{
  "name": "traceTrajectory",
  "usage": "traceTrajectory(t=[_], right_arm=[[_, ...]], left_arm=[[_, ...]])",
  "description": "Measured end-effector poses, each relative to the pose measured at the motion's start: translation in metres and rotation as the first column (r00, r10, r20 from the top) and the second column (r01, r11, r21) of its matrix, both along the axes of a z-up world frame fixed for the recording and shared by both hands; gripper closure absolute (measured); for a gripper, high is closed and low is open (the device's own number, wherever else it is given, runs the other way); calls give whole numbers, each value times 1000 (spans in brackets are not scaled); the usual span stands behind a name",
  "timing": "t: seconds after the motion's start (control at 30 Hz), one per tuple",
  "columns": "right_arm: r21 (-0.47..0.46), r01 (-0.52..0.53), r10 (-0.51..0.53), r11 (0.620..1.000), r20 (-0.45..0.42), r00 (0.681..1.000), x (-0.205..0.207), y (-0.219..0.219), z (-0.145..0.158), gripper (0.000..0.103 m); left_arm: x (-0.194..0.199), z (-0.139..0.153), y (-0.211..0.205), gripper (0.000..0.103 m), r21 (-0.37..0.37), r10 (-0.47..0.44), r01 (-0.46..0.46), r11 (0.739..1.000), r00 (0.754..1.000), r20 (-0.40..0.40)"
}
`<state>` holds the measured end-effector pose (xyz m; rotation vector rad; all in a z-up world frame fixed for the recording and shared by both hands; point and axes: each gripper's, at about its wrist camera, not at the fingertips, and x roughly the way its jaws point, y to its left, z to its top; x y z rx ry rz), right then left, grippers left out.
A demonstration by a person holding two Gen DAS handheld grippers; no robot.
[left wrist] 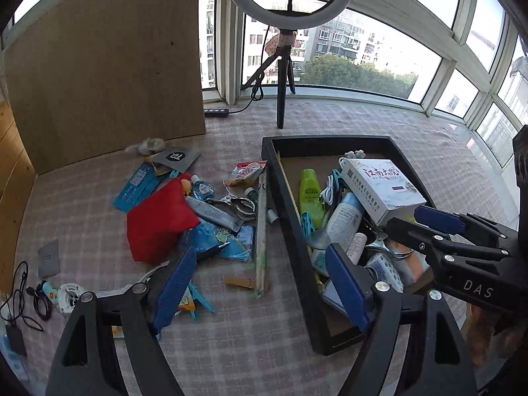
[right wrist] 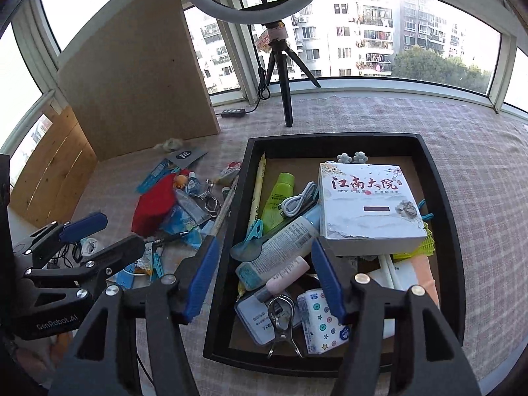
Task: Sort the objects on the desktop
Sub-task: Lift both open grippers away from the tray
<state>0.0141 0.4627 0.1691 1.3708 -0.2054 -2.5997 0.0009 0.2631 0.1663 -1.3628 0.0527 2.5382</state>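
A black tray [left wrist: 290, 204] [right wrist: 227, 247] holds a white printed box [left wrist: 382, 188] [right wrist: 366, 201], a green tube [right wrist: 279, 194], a white bottle [right wrist: 280, 250], a metal clip [right wrist: 280, 316] and a tissue pack [right wrist: 320, 320]. Left of the tray lies a loose pile with a red pouch [left wrist: 158, 221] [right wrist: 153, 206], a black pen [right wrist: 168, 237] and blue packets. My left gripper [left wrist: 260, 250] [right wrist: 122, 231] stands open above the pile's near edge and the tray's left wall, holding nothing. Over the tray's near half my right gripper [right wrist: 264, 242] [left wrist: 404, 219] is open and empty.
A ring light on a black tripod [left wrist: 283, 92] stands behind the tray. A tall brown board [left wrist: 109, 66] closes off the left back. A power strip [left wrist: 216, 112] lies by the window. Black cables [left wrist: 23, 300] and small items lie at the near left on the checked cloth.
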Motion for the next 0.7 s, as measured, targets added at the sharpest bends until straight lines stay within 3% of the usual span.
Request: traceTrajectory(t=[0.37,0.7], right_arm=[[31,-10,10,999,20,1000,31,-88,-27,43],[31,-1,-1,1000,37,999,44,-136,-37,43]], left_arm=[[24,-24,-106,24,19,114,-115,993,992,63],[33,-44,-166,21,36,163,-168,985,980,111]])
